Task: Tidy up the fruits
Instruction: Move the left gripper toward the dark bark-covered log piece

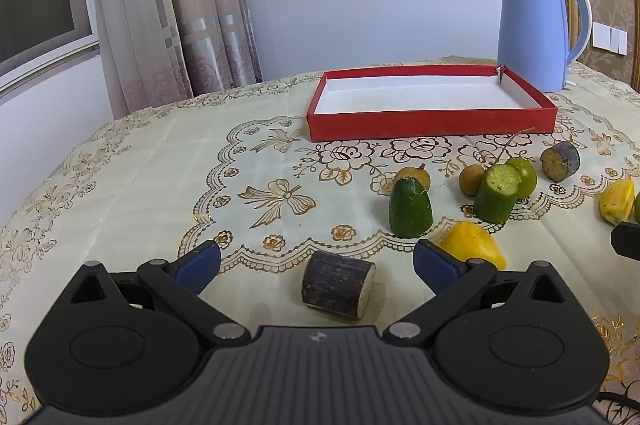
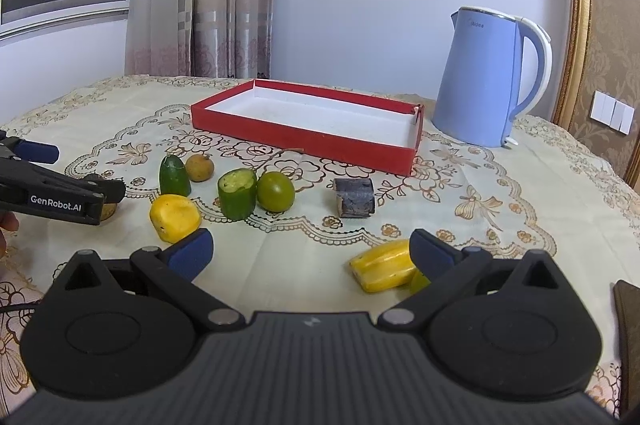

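A shallow red tray (image 1: 432,125) with a white inside lies at the back of the table; it also shows in the right wrist view (image 2: 304,141). In front of it lie cut fruits: two green cucumber pieces (image 1: 411,209) (image 1: 497,195), a green round fruit (image 1: 526,177), two brown longans (image 1: 414,177) (image 1: 471,179), yellow pieces (image 1: 472,245) (image 2: 384,265), and dark sugarcane stubs (image 1: 338,283) (image 1: 560,161). My left gripper (image 1: 316,263) is open, low over the near sugarcane stub, which lies between its fingers. My right gripper (image 2: 310,251) is open, with a yellow starfruit piece by its right finger.
A blue electric kettle (image 1: 532,33) stands behind the tray at the right. The table wears a cream tablecloth (image 1: 160,161) with gold flower patterns. Curtains and a window are at the back left. The left gripper shows at the left edge of the right wrist view (image 2: 56,193).
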{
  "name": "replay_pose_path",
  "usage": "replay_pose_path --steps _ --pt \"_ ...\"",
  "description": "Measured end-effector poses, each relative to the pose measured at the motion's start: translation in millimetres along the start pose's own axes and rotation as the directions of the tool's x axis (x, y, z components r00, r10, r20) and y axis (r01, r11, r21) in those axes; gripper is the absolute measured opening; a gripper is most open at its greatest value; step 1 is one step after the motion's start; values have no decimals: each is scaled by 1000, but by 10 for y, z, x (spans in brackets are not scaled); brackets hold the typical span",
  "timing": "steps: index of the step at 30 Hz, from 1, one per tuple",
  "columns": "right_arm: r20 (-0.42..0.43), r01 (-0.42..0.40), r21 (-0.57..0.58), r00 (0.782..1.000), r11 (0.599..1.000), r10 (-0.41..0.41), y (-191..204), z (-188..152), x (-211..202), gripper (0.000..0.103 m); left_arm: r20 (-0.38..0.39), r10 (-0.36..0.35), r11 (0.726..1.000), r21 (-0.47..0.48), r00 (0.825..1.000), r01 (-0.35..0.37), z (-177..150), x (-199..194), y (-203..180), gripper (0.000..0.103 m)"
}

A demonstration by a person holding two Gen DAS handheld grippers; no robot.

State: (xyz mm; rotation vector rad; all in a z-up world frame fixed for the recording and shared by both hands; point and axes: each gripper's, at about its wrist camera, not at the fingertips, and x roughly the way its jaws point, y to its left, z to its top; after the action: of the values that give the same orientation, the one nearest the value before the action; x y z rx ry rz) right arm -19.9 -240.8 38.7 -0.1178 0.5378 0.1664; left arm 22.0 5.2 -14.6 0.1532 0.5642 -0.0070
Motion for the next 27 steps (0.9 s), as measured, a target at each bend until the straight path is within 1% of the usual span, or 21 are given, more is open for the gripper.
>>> replay_pose_path --steps 27 --pt "2 -1 -7 1000 1000 1 10 -2 -13 103 4 6 1000 -4 1000 -6 -2 11 19 103"
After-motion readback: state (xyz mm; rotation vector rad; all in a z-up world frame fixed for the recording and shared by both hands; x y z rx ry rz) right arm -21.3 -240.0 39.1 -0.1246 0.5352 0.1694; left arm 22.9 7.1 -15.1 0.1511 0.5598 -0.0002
